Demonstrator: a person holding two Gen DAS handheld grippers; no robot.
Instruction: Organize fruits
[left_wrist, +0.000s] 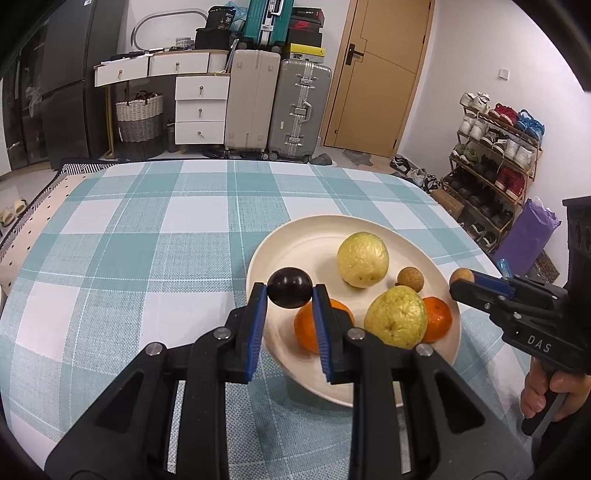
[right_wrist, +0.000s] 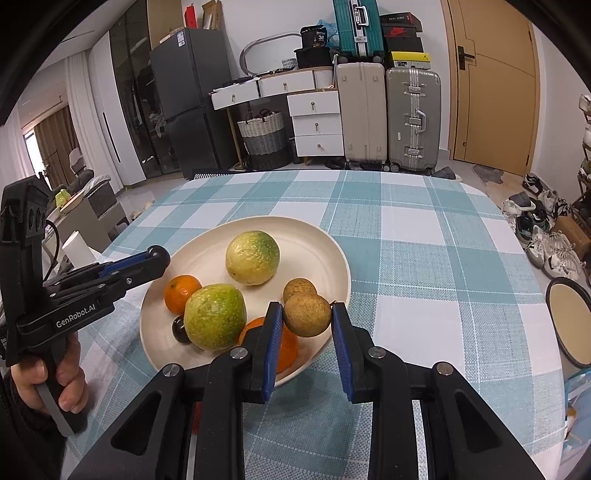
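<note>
Left gripper (left_wrist: 290, 291) clamped on dark plum (left_wrist: 289, 287), right gripper (right_wrist: 307, 314) clamped on brown longan (right_wrist: 306, 314), both above plate (left_wrist: 314, 236) of guavas, oranges.

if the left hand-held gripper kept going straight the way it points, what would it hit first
Probably the cream plate. The left hand-held gripper, shut on a dark plum, angles down over the plate's near-left part, and bare plate lies ahead. The far guava sits off to the right. Depth is uncertain.
</note>
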